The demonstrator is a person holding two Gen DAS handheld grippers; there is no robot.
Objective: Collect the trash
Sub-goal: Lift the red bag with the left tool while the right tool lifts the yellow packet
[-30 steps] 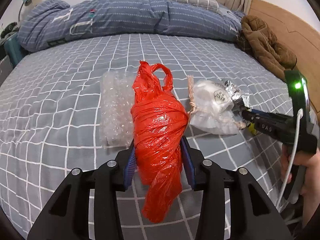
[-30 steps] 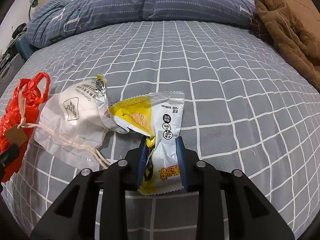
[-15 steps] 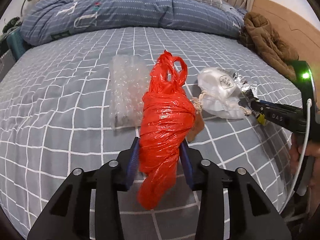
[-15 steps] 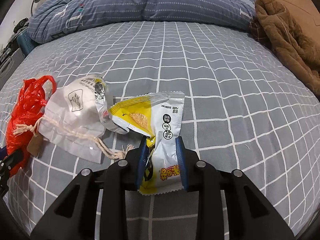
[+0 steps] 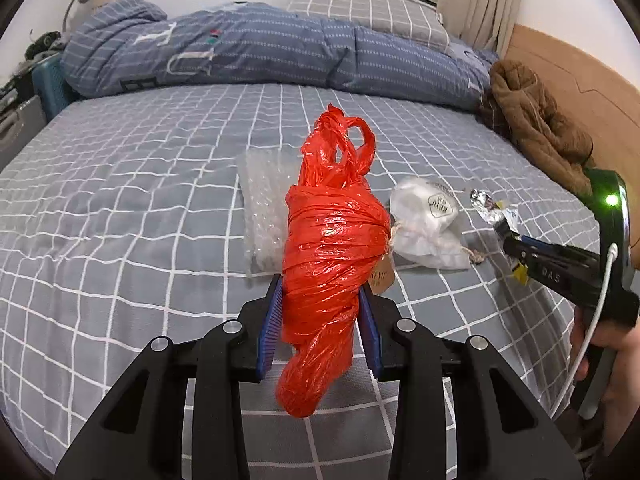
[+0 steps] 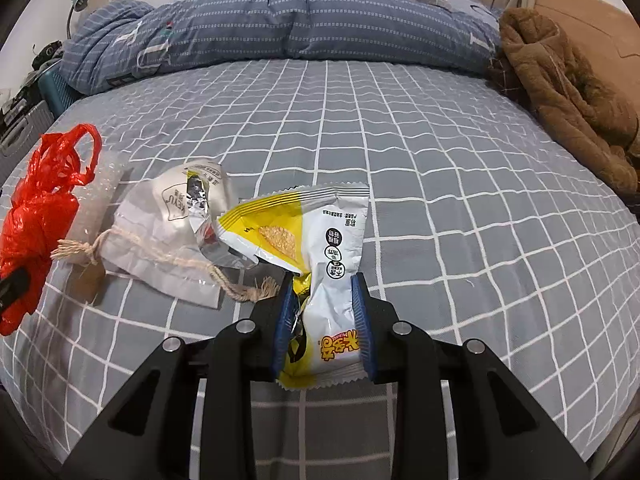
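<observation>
A crumpled red plastic bag [image 5: 332, 240] hangs lifted off the grey checked bed [image 5: 120, 200] between the blue pads of my left gripper [image 5: 320, 292], whose jaws are closing and pressing on its sides. In the right wrist view the same red plastic bag [image 6: 36, 216] shows at the far left. My right gripper [image 6: 322, 284] is shut on a yellow and white snack wrapper [image 6: 320, 224], held up above the sheet. A white drawstring pouch [image 6: 160, 232] with a crumpled foil wrapper [image 6: 198, 200] on it lies between the two. Bubble wrap [image 5: 264, 208] lies behind the red bag.
A rolled blue duvet [image 5: 260, 56] and a checked pillow [image 5: 368, 12] fill the far side of the bed. A brown coat [image 6: 568, 92] lies at the right by the wooden headboard [image 5: 572, 76]. A person's hand [image 5: 612, 344] holds the right gripper's handle.
Both grippers have risen and drawn back a little with their loads. The left jaws have narrowed on the red bag. The pouch and bubble wrap stay on the bed.
</observation>
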